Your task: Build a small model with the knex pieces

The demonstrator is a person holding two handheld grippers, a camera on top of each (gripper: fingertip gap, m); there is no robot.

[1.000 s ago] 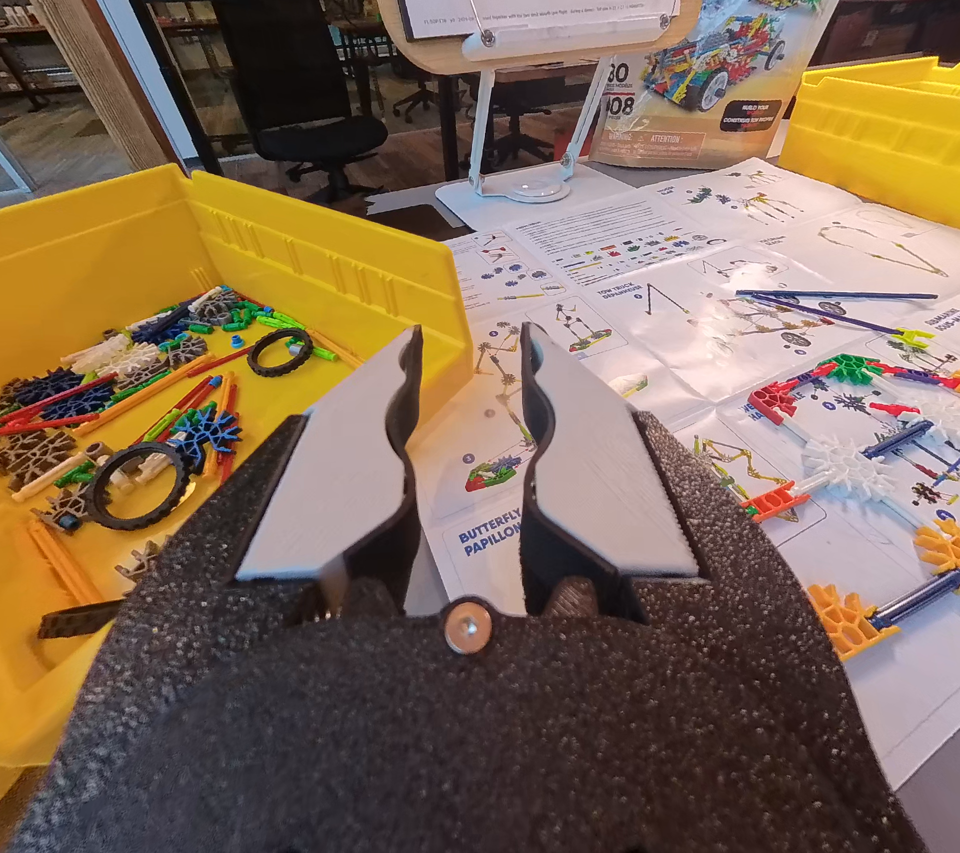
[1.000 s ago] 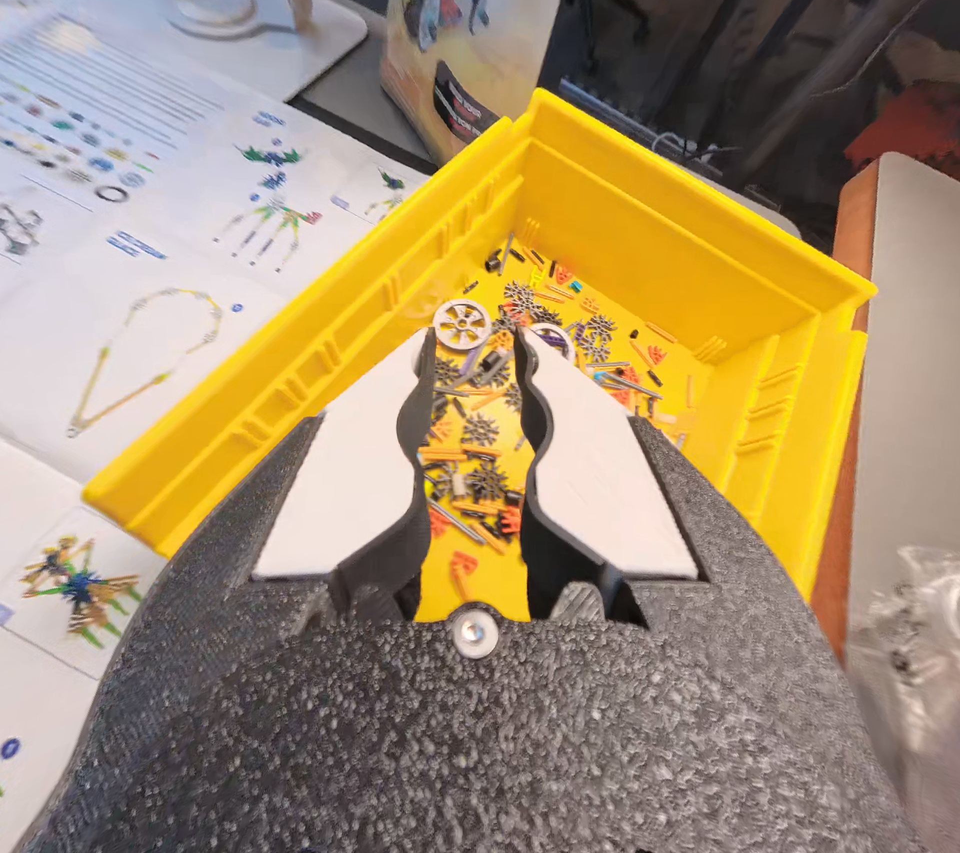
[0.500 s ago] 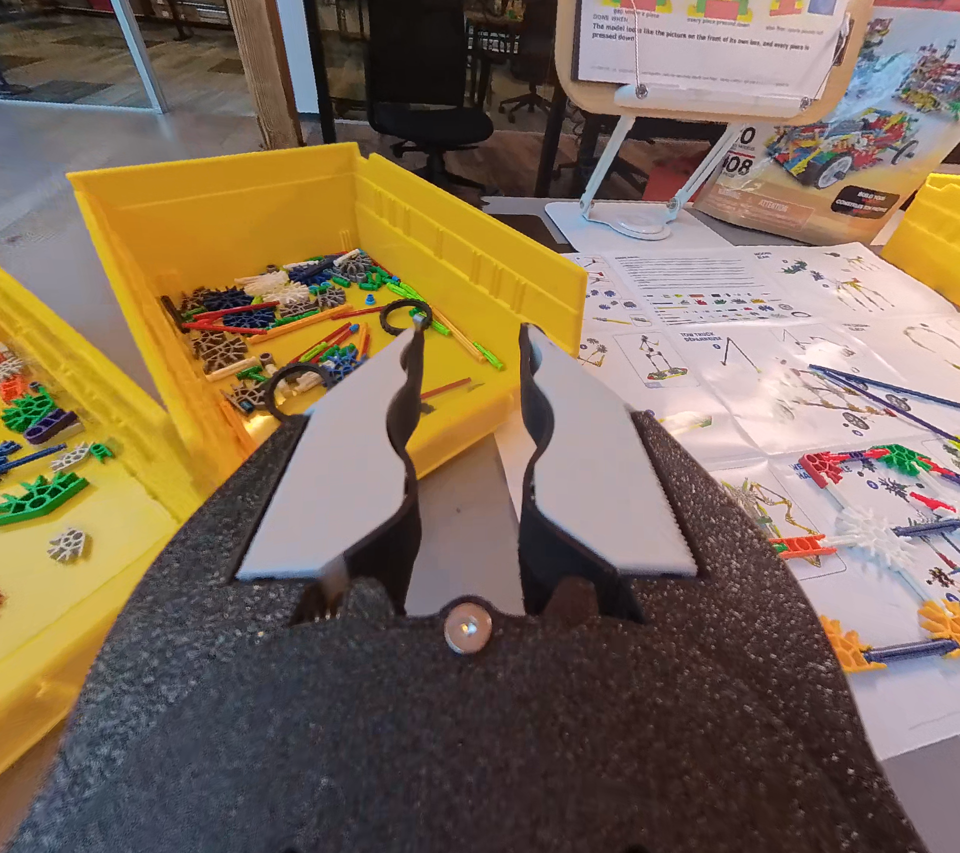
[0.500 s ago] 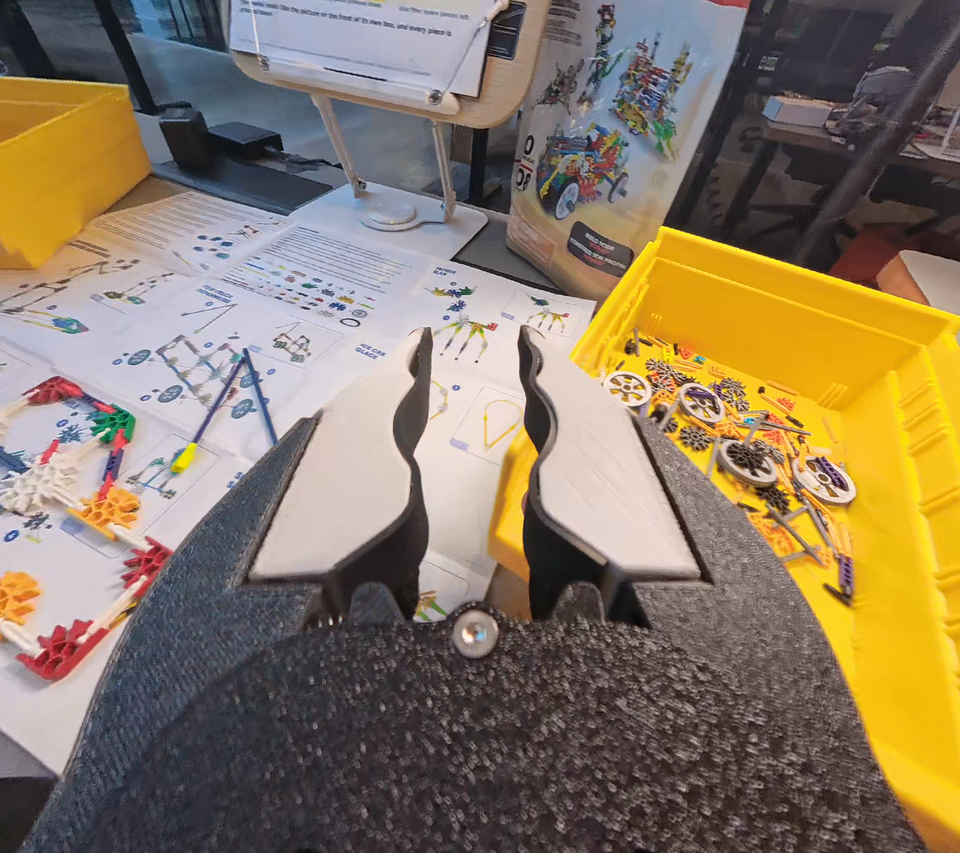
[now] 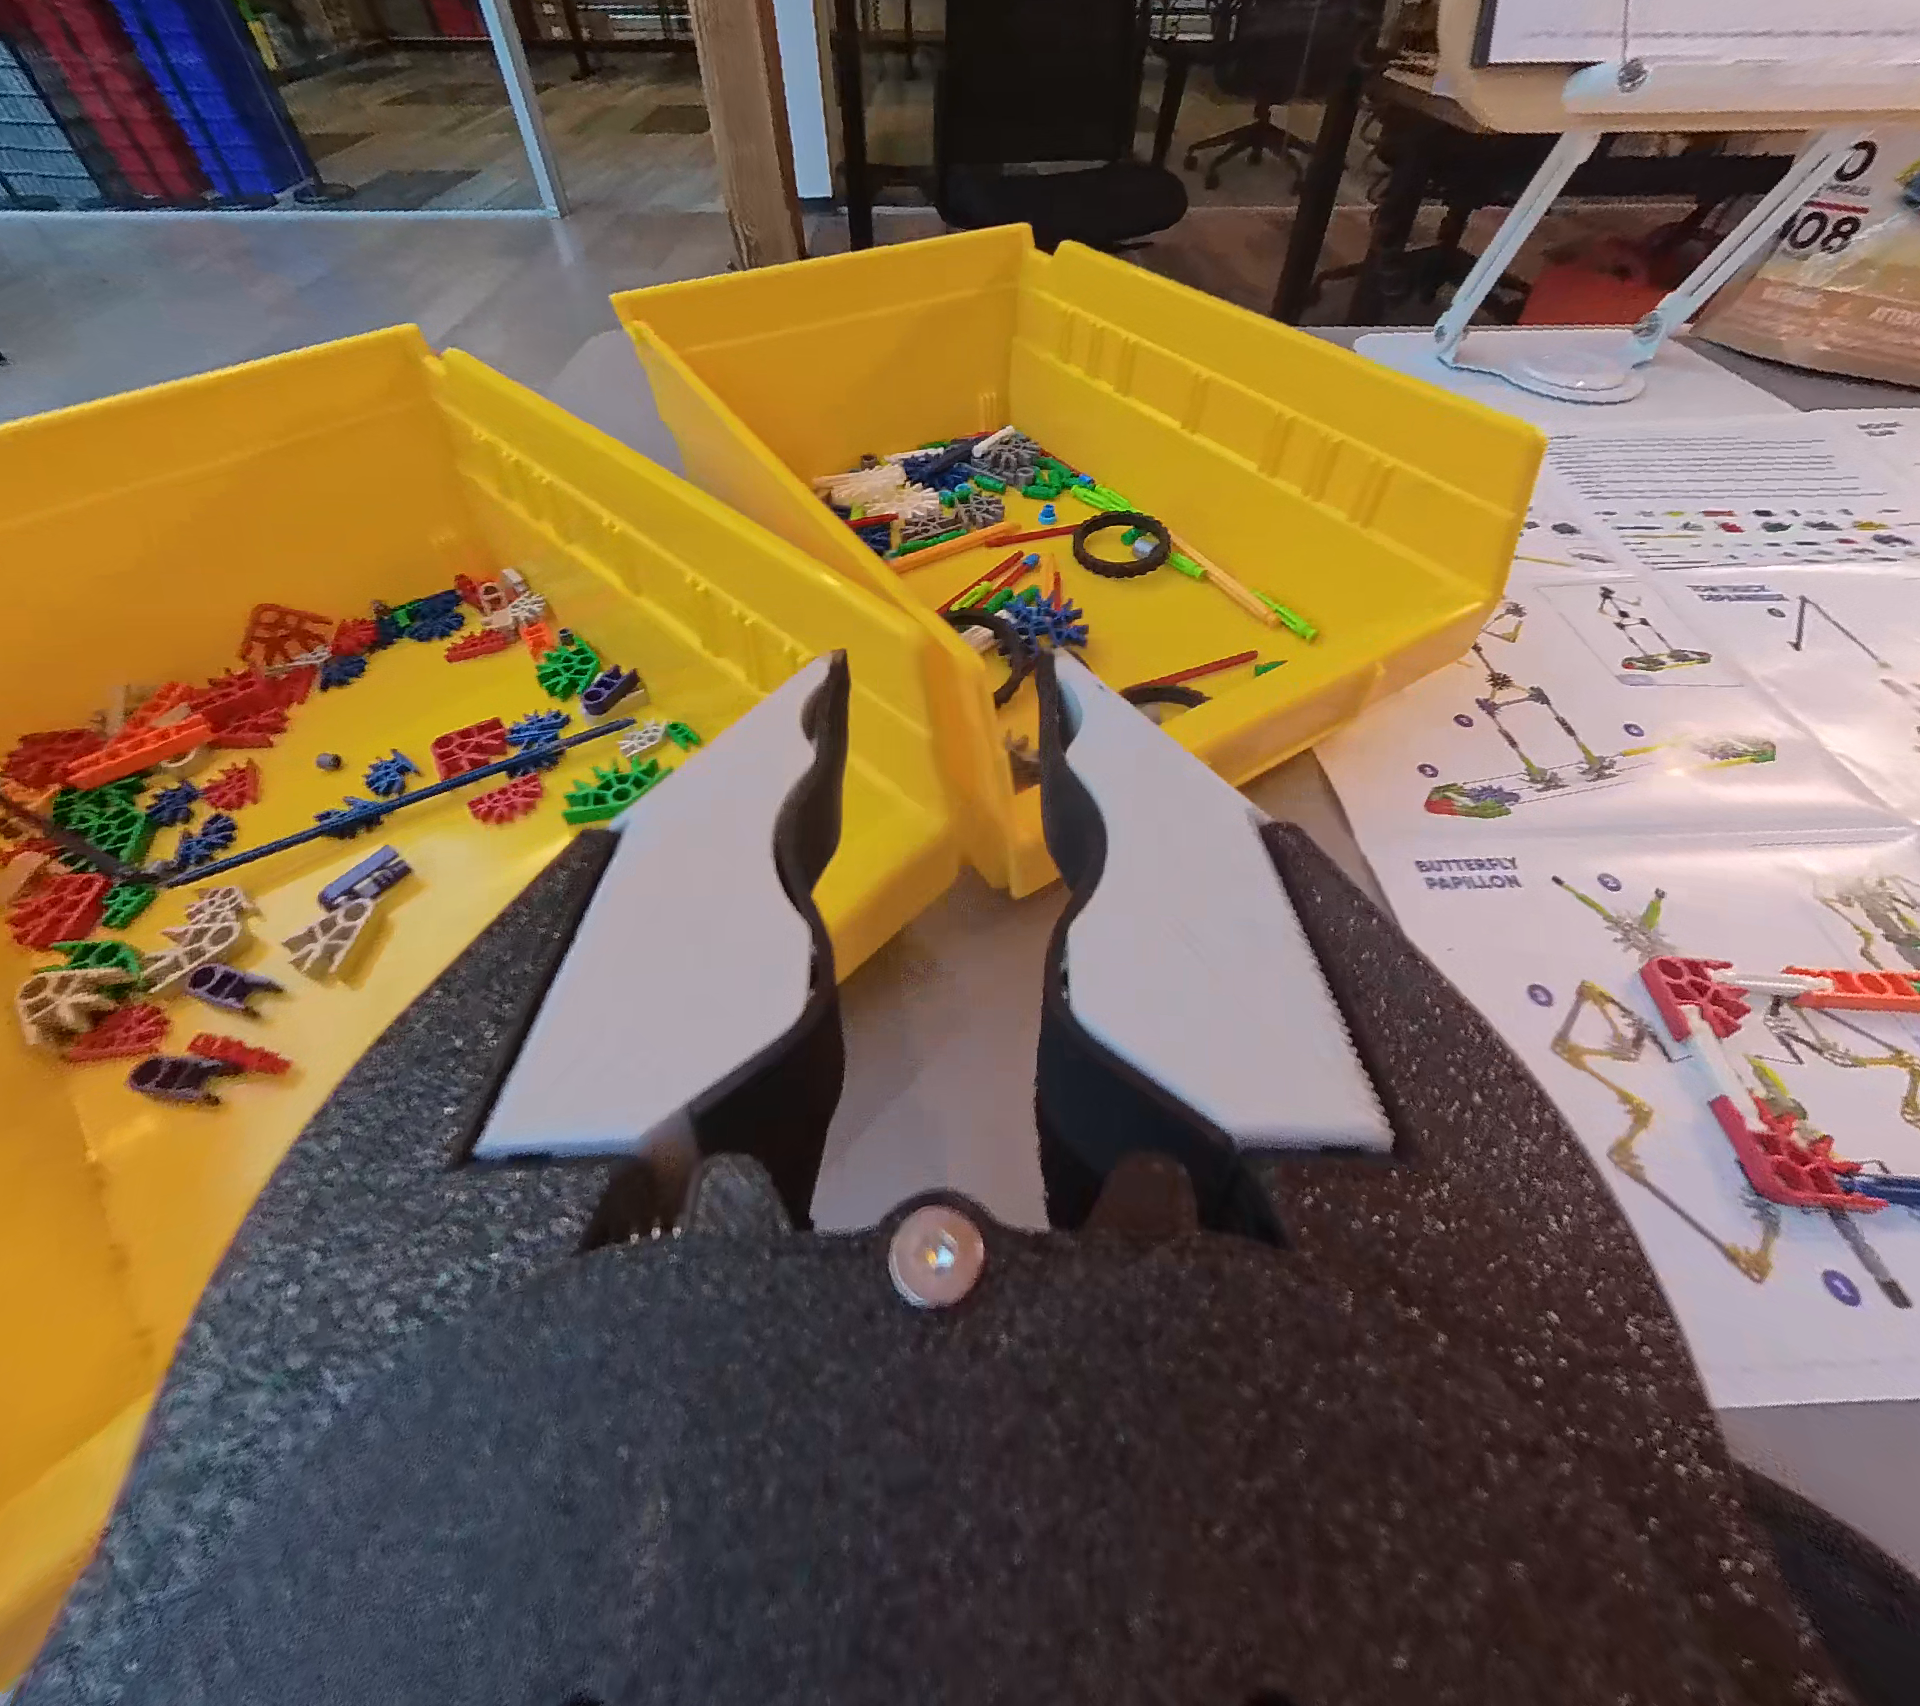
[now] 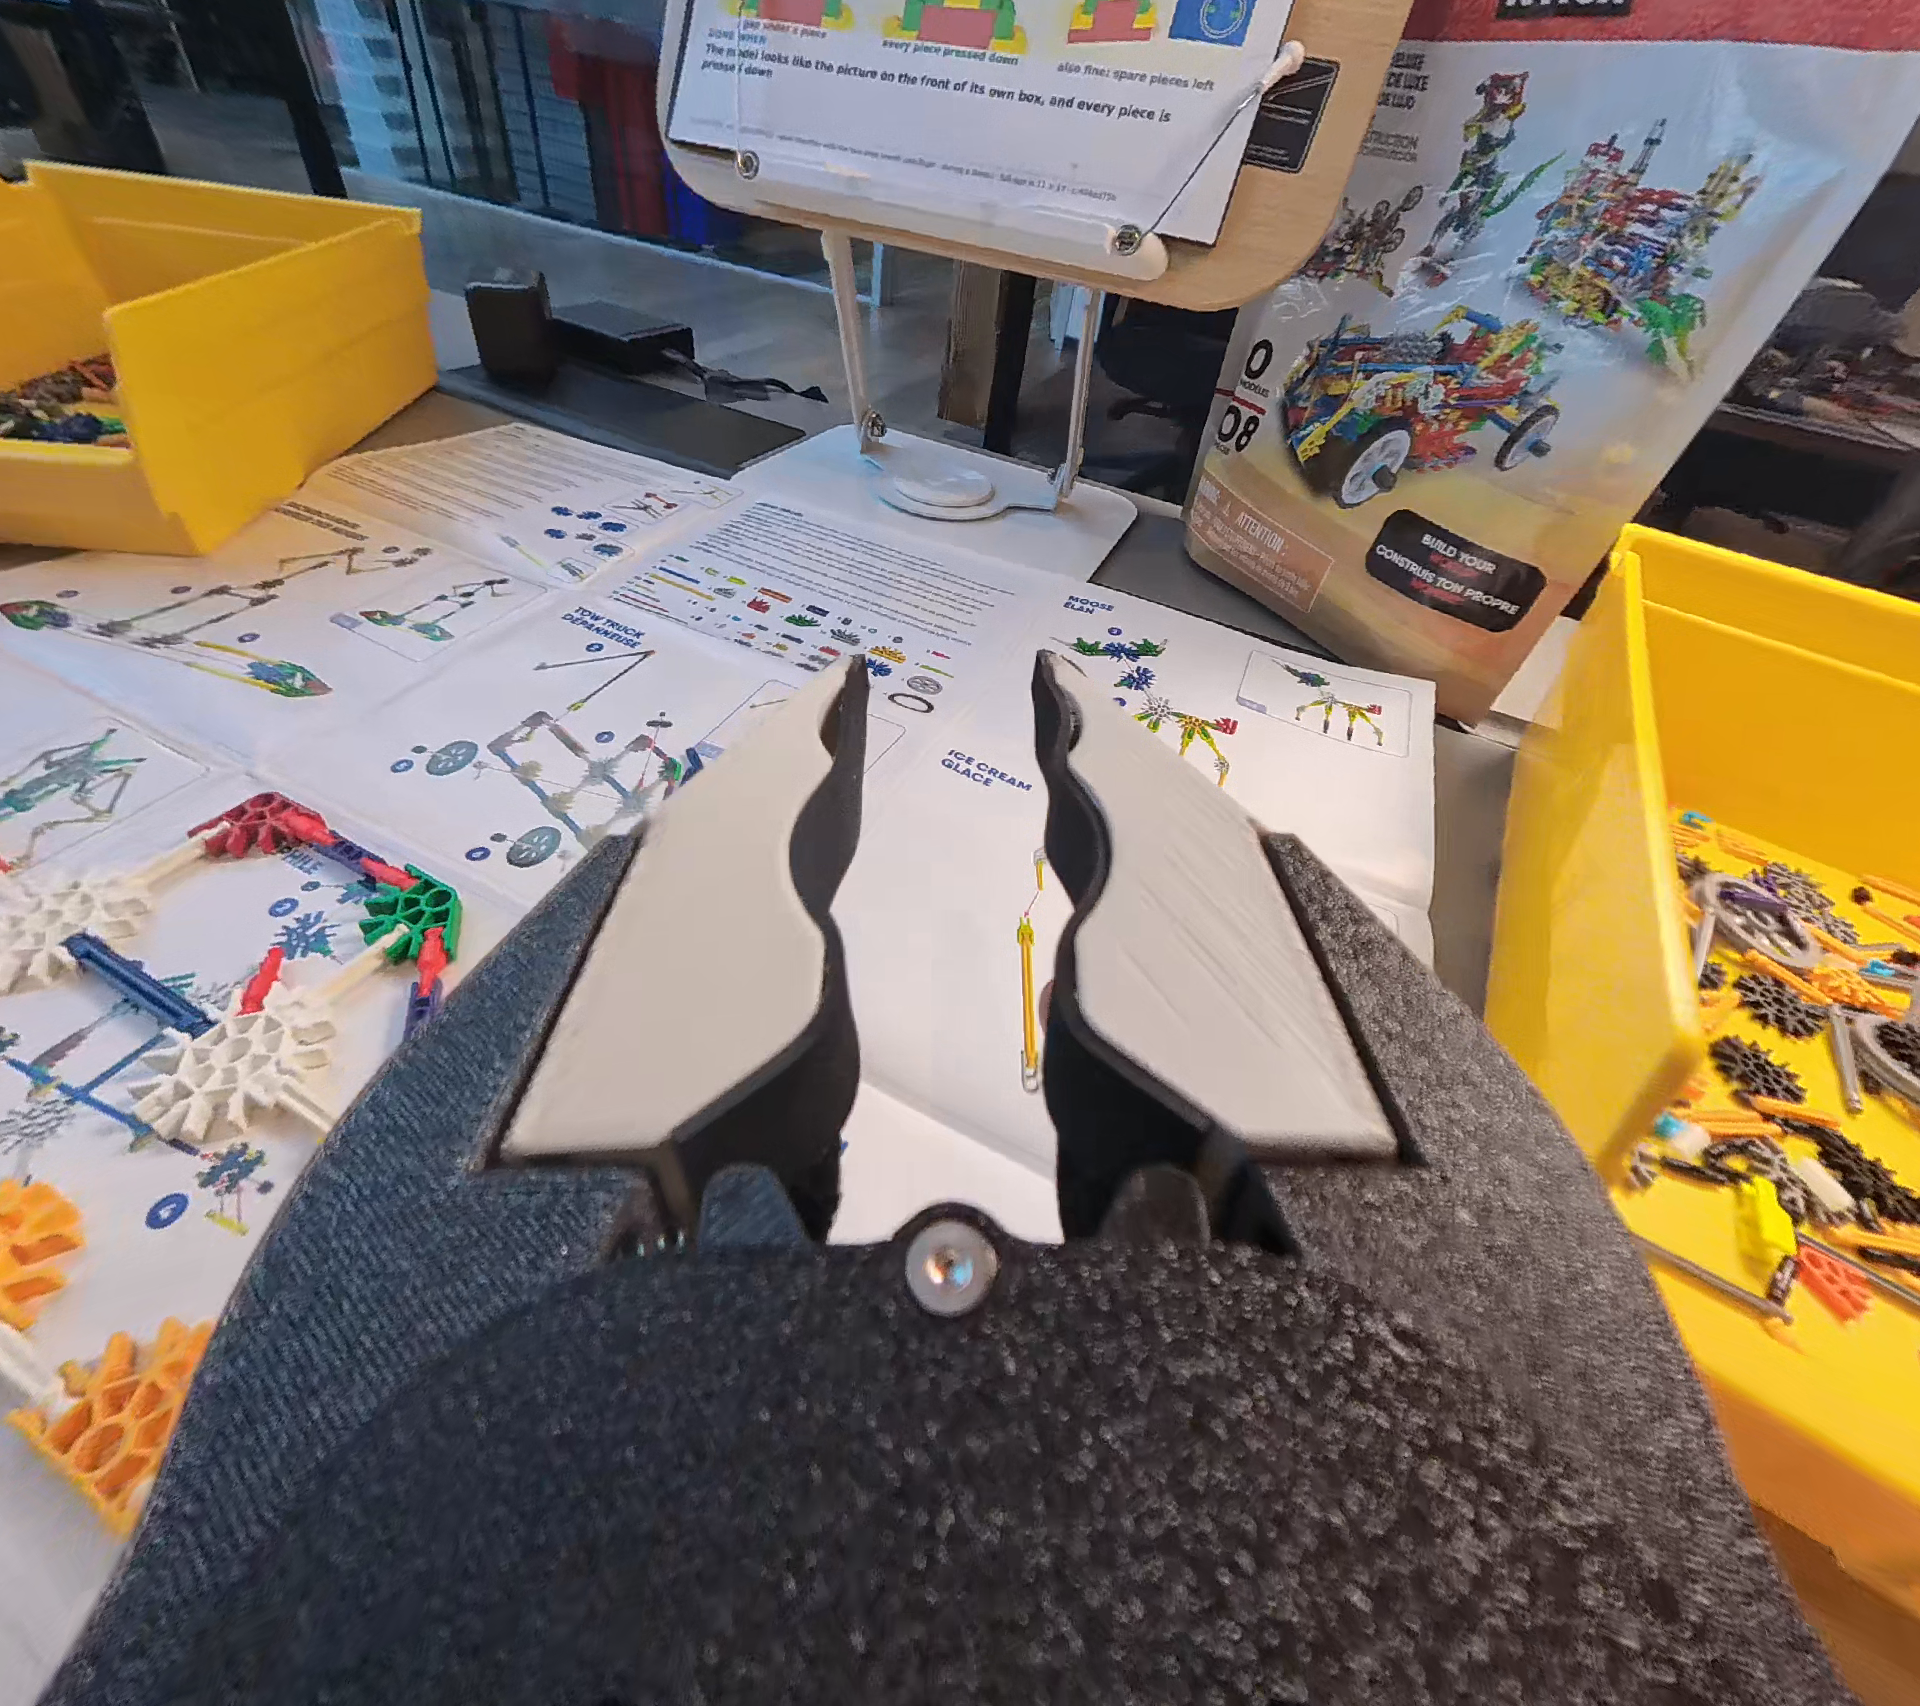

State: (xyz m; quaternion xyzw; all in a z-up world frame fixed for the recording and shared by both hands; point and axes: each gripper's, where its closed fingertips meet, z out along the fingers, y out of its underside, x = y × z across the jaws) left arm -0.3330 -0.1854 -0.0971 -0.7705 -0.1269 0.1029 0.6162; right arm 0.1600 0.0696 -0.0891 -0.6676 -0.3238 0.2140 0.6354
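Hovering with its jaws apart and nothing between them, the left gripper (image 5: 943,690) points at the meeting corner of two yellow bins: the near bin (image 5: 644,513) to its left holds flat red, green and blue connectors, and the far bin (image 5: 1278,451), straight ahead and slightly right, holds rods, snowflake connectors and a black tyre (image 5: 1124,544). A long blue rod (image 5: 395,809) lies slantwise across the near bin's floor, its long axis running from lower left to upper right, toward the fingertips. The right gripper (image 6: 945,669), likewise spread wide and empty, hangs above the instruction sheet (image 6: 790,586), well clear of it. A partly built model (image 6: 229,960) of white snowflakes, red and green connectors and blue rods lies to its left on the sheet; a third yellow bin (image 6: 1590,877) of dark gears and orange pieces stands at its right. Ahead stand a clipboard stand (image 6: 977,482) and the printed kit bag (image 6: 1507,326).
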